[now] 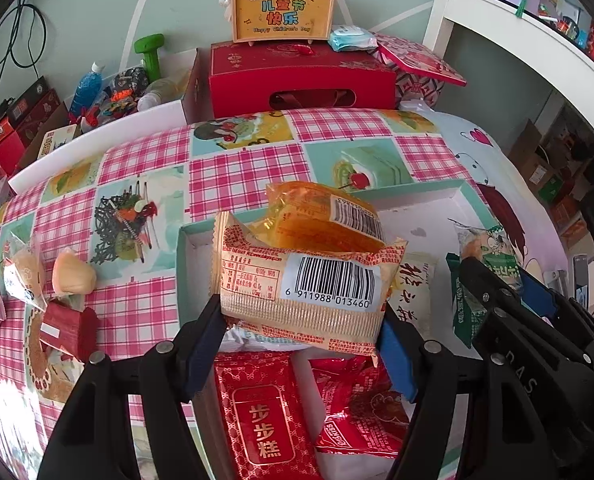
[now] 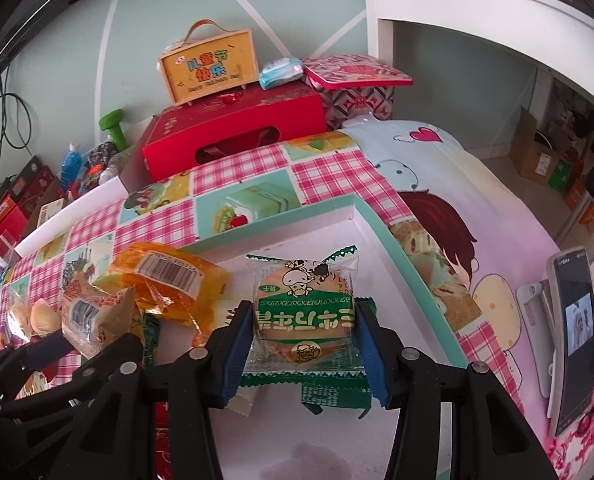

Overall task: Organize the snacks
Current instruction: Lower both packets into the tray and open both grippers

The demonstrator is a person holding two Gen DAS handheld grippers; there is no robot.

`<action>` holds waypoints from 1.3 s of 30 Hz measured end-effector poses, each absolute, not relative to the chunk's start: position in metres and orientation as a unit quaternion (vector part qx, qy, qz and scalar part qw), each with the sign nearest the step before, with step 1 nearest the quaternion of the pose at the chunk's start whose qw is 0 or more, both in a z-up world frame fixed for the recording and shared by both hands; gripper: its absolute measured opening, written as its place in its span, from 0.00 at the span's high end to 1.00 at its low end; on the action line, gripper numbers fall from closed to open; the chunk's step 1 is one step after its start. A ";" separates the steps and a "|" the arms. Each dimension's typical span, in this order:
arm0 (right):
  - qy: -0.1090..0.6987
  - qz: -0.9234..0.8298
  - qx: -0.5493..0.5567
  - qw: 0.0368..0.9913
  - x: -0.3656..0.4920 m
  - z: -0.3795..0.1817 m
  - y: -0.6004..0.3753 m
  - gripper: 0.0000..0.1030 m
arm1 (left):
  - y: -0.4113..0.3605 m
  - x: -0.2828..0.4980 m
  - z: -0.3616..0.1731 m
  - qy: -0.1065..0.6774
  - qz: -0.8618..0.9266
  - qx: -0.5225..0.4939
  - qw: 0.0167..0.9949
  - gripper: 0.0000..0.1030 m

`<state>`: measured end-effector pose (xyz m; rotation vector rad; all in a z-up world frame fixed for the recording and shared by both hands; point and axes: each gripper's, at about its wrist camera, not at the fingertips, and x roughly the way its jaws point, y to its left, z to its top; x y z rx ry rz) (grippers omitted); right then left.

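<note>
Both jaws are clamped on snack packets as I look down over the box. My left gripper pinches a pale orange packet across its width, barcode side up, the blue pads pressing on its two ends. My right gripper stands narrower, its pads tight against the sides of a clear packet with green print and a round biscuit inside.

Each packet hangs above the shallow white box with a teal rim, which sits on the pink checked tablecloth. Inside the box I see a translucent orange packet just beyond the one in my left gripper, two red packets side by side beneath it, a white packet with dark characters to their right, and a dark green packet under the biscuit.

Left of the box, out on the cloth, lie a peach-coloured cake in clear wrap, another wrapped cake beside it, and a small red packet nearer me.

At the far edge of the table stands a large red gift box with a yellow toy case on top. A phone leans in a stand at the right.
</note>
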<state>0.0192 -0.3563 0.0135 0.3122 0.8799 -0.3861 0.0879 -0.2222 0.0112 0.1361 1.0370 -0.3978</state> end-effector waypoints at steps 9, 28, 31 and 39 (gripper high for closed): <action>0.421 -0.186 0.158 0.874 0.019 0.012 -0.359 0.48 | -0.217 0.091 0.012 0.511 -0.209 0.022 0.834 0.28; 0.420 -0.178 0.165 0.875 0.019 0.015 -0.357 0.48 | -0.197 0.091 0.041 0.504 -0.207 -0.010 0.839 0.24; 0.419 -0.169 0.158 0.878 0.021 0.017 -0.352 0.48 | -0.187 0.094 0.040 0.506 -0.183 -0.017 0.842 0.24; 0.427 -0.163 0.141 0.878 0.026 0.014 -0.343 0.20 | -0.165 0.107 0.024 0.529 -0.128 -0.022 0.839 0.24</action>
